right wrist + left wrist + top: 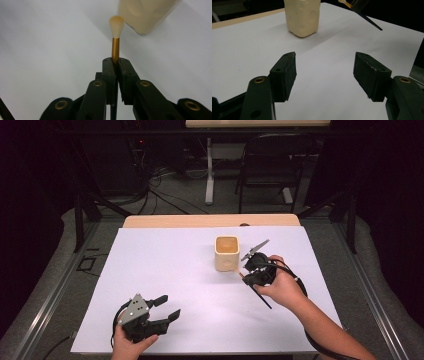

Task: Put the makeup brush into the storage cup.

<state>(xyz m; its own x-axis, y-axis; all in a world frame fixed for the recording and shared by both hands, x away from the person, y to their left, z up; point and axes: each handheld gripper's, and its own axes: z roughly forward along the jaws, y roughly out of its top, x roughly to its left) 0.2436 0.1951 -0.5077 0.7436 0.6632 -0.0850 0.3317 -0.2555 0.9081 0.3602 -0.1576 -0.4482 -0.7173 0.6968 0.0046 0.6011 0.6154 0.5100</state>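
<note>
A cream square cup (227, 252) stands upright on the white table sheet (165, 270); it also rises at the top of the left gripper view as the cup (302, 16) and at the upper right of the right gripper view as the cup (147, 13). My right gripper (243, 274), just right of the cup, is shut on a small brush (115, 37) with a gold ferrule and pale bristles pointing toward the cup's base. The brush's thin black handle (262, 297) sticks out behind the hand. My left gripper (169, 307) rests open near the front left, nothing between its jaws; the left gripper (324, 72) faces the cup.
The sheet's front edge (200, 352) lies close to both hands. Beyond the table's wooden far edge (210, 221) stand a black chair (272, 165) and a white table leg (209, 170) among floor cables.
</note>
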